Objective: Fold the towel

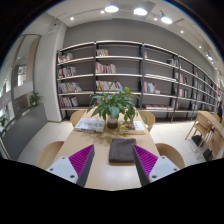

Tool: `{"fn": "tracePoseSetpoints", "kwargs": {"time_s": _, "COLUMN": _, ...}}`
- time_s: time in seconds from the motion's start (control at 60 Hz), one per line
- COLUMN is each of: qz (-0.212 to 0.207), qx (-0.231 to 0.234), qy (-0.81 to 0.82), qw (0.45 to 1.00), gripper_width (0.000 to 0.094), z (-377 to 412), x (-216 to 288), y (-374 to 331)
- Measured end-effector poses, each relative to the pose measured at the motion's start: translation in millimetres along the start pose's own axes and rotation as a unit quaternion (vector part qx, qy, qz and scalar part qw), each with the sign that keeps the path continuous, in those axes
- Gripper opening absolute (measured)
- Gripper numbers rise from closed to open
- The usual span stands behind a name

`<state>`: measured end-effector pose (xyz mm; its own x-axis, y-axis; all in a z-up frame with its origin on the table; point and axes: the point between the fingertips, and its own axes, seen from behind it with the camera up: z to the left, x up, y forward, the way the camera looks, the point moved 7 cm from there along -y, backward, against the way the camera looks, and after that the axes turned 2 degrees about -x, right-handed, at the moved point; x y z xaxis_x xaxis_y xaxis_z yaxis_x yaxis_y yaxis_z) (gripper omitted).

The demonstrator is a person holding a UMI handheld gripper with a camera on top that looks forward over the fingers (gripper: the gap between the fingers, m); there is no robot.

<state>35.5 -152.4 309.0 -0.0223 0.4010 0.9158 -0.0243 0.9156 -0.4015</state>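
A dark grey towel [122, 150] lies folded into a small rectangle on the light wooden table [105, 172]. It sits between and just ahead of my fingertips, with a gap at each side. My gripper [113, 161] is open and holds nothing. Its purple pads [81, 158] stand well apart, one at each side of the towel.
A potted green plant [114, 104] stands at the table's middle, beyond the towel, with open books [90, 125] around it. Wooden chairs [50, 153] ring the table. Bookshelves [140, 80] line the far wall. Another table with chairs [208, 128] is at the right.
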Motion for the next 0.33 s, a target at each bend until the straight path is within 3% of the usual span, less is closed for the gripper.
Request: {"fn": "tracePoseSetpoints", "kwargs": {"time_s": 0.333, "qz": 0.003, "qx": -0.007, "qy": -0.010, "qw": 1.000, "gripper_width": 0.0756, "z": 10.7, "x": -11.4, "y": -49.3}}
